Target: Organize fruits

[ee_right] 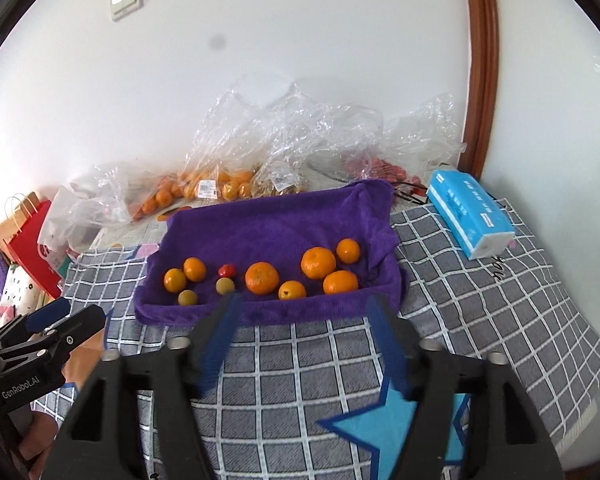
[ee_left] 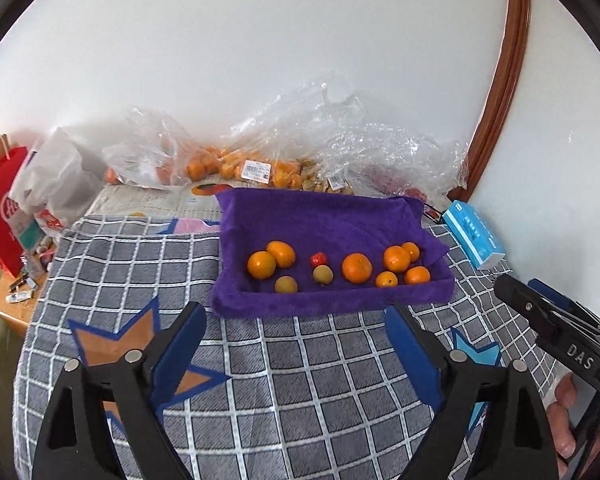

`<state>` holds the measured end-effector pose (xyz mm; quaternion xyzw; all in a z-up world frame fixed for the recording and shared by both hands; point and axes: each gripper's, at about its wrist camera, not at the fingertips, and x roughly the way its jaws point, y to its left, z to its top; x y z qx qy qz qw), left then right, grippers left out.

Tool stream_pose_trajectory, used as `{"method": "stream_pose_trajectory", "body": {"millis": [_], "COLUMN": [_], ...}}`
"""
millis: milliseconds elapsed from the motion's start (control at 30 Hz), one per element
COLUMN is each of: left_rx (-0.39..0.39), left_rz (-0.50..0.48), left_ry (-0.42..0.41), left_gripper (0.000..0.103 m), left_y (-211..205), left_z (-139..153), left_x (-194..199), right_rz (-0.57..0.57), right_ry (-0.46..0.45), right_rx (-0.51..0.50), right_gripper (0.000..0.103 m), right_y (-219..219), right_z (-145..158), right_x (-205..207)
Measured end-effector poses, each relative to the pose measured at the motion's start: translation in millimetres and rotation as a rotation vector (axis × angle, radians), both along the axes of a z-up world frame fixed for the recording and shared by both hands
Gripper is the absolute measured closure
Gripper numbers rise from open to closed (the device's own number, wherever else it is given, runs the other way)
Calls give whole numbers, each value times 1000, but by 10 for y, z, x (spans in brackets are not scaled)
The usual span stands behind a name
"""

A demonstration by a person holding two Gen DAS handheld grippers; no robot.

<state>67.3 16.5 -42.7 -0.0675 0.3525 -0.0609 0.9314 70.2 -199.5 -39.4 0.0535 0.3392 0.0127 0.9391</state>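
On checked cloth (ee_left: 300, 380), purple towel (ee_left: 320, 220), white wall (ee_left: 260, 40)

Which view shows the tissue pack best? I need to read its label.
The right wrist view: the tissue pack lies whole and large there, its blue top and white end both facing the camera, though the print stays too blurred to read. The left wrist view shows the same pack smaller, squeezed near the right edge.
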Motion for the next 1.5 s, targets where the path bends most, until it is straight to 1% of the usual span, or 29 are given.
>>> {"method": "stream_pose_trajectory", "body": {"millis": [33,67,100,133,167,267,400,533,700,1000,1167,1500], "left_rx": [4,12,21,27,34,56,44,63,70,71,70,73], "left_rz": [5,12,17,17,16,26,31,35,45,63,64,52], "left_ry": [-10,-20,-25,-24,-26,-48,-60,-82,-86,-98,-106,-97], "left_gripper": [9,8,7,7,6,3,3,3,3,3,3,3], "left_y": [-2,-5,-14,-22,-31,-55,-48,-70,-79,-61,-54,-83], "left_z": [17,40,63,82,103,152,210,263,281,335,348,315], "left_x": [-54,-120,-187,-245,-303,-463,-656,-796,-877,-925,-937,-924], "right_rz": [2,0,-2,-8,-13,-10,-19,-37,-42,-49,-48,-54], "right_ry": [-11,-24,-33,-48,-57,-72,-71,-76,-84,-109,-112,-108], "right_rx": [6,9,8,1,-8,-25,-8,-2,-12,-16,-9,-25], "right_gripper": [25,21,17,9,6,3,3,3,3,3,3,3], "right_y": [-4,-7,-10,-14,-10,-25,-84,-149,-181,-183,-189,-177], "right_z": [15,33,45,63,75,107,117,142,162,204,222,219], "right_x": [-70,-166,-236,-322,-373,-568,-759,-933,-1083,-1165,-1172,-1175]}}
